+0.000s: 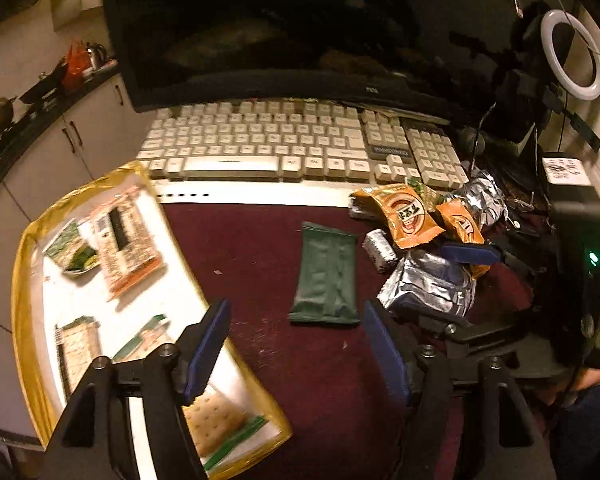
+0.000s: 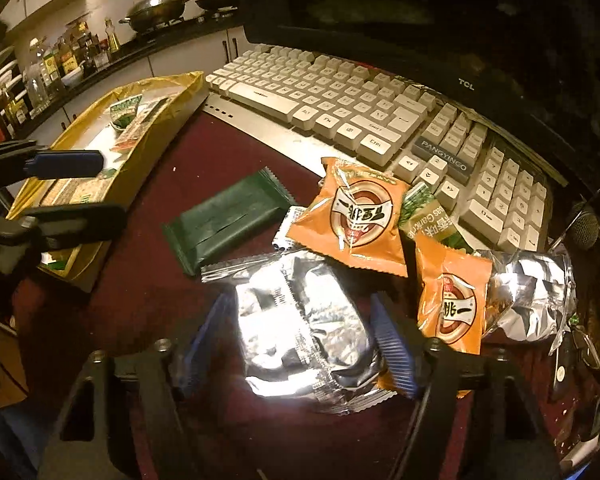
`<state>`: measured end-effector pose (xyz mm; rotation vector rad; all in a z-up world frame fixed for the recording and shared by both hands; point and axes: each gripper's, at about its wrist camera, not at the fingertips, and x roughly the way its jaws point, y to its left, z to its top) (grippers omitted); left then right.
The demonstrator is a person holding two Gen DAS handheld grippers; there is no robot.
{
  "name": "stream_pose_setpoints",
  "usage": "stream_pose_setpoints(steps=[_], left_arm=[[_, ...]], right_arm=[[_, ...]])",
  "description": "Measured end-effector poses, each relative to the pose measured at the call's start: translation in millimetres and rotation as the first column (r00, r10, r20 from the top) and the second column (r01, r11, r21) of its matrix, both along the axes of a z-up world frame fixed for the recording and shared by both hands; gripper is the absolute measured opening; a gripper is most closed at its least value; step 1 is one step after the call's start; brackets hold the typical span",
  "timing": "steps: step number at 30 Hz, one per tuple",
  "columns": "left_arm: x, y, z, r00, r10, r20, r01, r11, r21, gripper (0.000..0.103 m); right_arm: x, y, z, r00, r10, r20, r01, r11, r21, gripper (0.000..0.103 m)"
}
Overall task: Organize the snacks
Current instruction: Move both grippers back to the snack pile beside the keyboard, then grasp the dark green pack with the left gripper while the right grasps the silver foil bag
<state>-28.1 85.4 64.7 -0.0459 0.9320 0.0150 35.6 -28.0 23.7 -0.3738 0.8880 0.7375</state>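
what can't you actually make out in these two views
- Cracker pack, left wrist view: partly hidden behind the left tongs, so its label can't be read.
- Silver packet, right wrist view: glare washes out its print; whether the right tongs press on it is unclear.
- Green snack under the orange packets: mostly covered.
- Tray, left wrist view: blurred, snack labels unreadable.
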Motion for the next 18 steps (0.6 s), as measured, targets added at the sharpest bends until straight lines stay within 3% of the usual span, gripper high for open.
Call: stream_pose_setpoints(steps=[5, 10, 12, 18], left_arm=[[23, -6, -14, 0.997, -0.004, -0.073, 0.002, 1.000, -0.030, 0.074], [36, -8, -24, 0.993, 0.000, -0.116, -0.006, 0.999, -0.045, 0.074], [41, -13, -27, 0.991, -0.006, -0.130, 0.001, 0.999, -0.038, 0.074], [60, -20, -39, 0.989, 0.011, -0.149, -0.007, 1.000, 0.027, 0.073]], right_arm=[[3, -16, 7, 0.999, -0.032, 0.005, 0.032, 0.998, 0.051, 0.059], [23, -55, 31, 0.989, -0.106, -0.104, 0.132, 0.946, 0.296, 0.059], [28, -67, 35, 0.982, -0.127, -0.140, 0.169, 0.921, 0.350, 0.059], [34, -75, 38, 0.971, -0.169, -0.166, 0.223, 0.891, 0.395, 0.059]])
